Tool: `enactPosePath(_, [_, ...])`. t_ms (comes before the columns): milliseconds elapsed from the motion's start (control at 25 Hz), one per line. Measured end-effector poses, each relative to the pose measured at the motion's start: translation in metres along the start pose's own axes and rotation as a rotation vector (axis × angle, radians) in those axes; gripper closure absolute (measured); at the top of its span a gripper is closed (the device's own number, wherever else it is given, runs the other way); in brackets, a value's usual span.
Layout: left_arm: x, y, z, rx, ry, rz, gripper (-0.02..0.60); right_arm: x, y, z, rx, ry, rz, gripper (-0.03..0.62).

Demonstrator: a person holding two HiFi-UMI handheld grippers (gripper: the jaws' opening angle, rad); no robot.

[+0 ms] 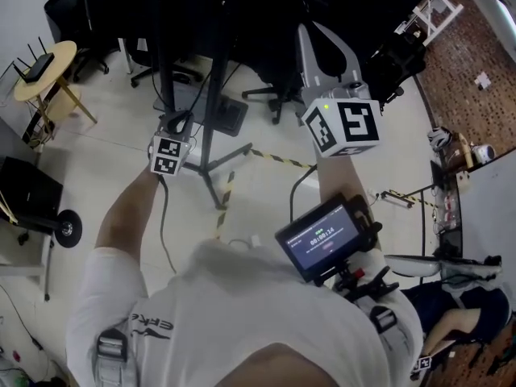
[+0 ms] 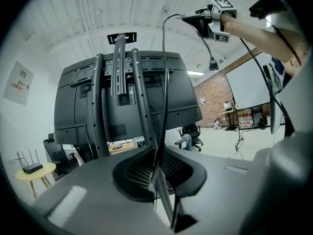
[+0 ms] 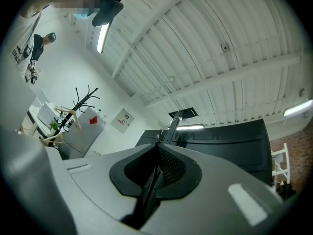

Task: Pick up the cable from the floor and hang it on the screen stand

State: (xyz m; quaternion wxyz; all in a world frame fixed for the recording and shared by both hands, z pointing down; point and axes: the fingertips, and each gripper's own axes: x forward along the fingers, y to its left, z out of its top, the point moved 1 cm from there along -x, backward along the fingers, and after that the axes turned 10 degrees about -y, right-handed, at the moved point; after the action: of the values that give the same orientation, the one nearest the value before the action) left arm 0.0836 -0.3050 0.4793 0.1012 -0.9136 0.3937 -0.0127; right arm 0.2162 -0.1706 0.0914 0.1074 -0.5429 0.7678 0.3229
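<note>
Left hand-held gripper (image 2: 156, 176) and right hand-held gripper (image 3: 157, 170) both pinch the cable (image 2: 165, 82) (already lifted); next I'd drape it over the screen stand (image 2: 120, 67).

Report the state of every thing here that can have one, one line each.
Screen stand: upright.
Screen: mounted on the stand, seen from behind.
Left tongs: shut on the cable.
Right tongs: shut on the cable.
Cable: lifted, strung between both tongs, plug end dangling, not yet hung on the stand.
Small monitor: lit.
</note>
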Motion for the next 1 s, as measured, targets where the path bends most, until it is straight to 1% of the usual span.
enactPosePath(200, [-0.008,-0.018,0.001,-0.008,-0.010,-0.074,0.540,0.003,0.007,0.008,-0.002,-0.010,0.022,0.566])
enactPosePath(360, [-0.005,-0.028,0.004,-0.005,-0.018,-0.121,0.515,0.005,0.009,0.012,-0.002,-0.014,0.032,0.566])
enactPosePath(480, [0.000,-0.030,0.005,0.001,-0.022,-0.132,0.512,0.005,0.008,0.014,-0.008,-0.012,0.029,0.566])
enactPosePath(600, [0.003,-0.032,0.007,-0.015,-0.037,-0.143,0.506,0.004,0.005,0.014,-0.016,-0.007,0.021,0.566])
enactPosePath(680, [0.004,-0.033,0.008,-0.016,-0.047,-0.142,0.489,0.002,0.001,0.013,-0.015,-0.007,0.012,0.566])
enactPosePath(760, [0.005,-0.030,0.008,-0.011,-0.054,-0.120,0.489,0.000,-0.002,0.012,-0.017,-0.004,0.005,0.566])
enactPosePath(880, [0.003,-0.022,0.009,-0.030,-0.062,-0.078,0.531,0.000,-0.006,0.011,-0.016,-0.005,-0.011,0.566])
enactPosePath(1000, [-0.002,-0.018,0.010,-0.039,-0.070,-0.072,0.531,-0.001,-0.016,0.005,-0.017,0.004,-0.037,0.566])
